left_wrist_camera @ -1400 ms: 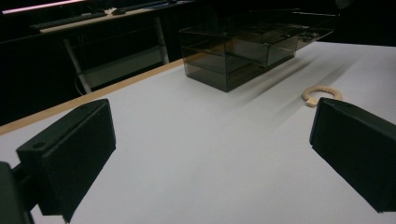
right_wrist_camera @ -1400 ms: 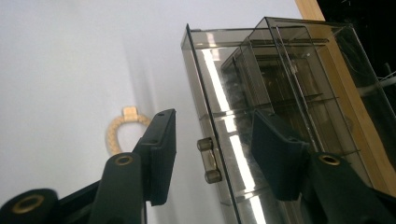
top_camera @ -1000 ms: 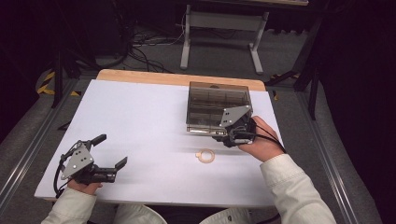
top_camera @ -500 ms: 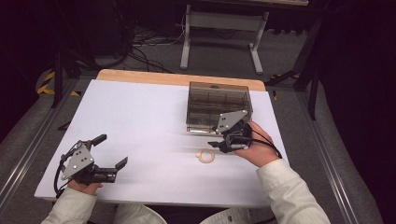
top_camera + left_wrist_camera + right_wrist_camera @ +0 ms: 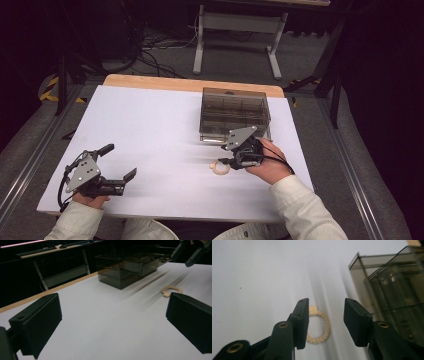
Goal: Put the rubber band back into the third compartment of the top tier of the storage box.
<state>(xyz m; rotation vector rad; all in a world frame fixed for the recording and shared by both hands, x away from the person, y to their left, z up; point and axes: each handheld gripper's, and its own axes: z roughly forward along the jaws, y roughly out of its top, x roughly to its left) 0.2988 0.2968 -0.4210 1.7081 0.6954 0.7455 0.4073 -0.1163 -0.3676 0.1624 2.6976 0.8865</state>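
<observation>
My right gripper (image 5: 224, 161) hangs over the braided ring (image 5: 219, 168) on the table (image 5: 150, 125), jaws just closing, pinching nothing. Left gripper (image 5: 120, 162) spread. The smoky drawer box (image 5: 234, 112) looks empty.

A white table (image 5: 150, 130) with a wooden strip along its 12 o'clock edge carries 2 things. A smoky clear compartment box (image 5: 234, 114) sits toward 1 o'clock. A small cream braided ring (image 5: 220, 167) lies flat near 4 o'clock, close to the box.
</observation>
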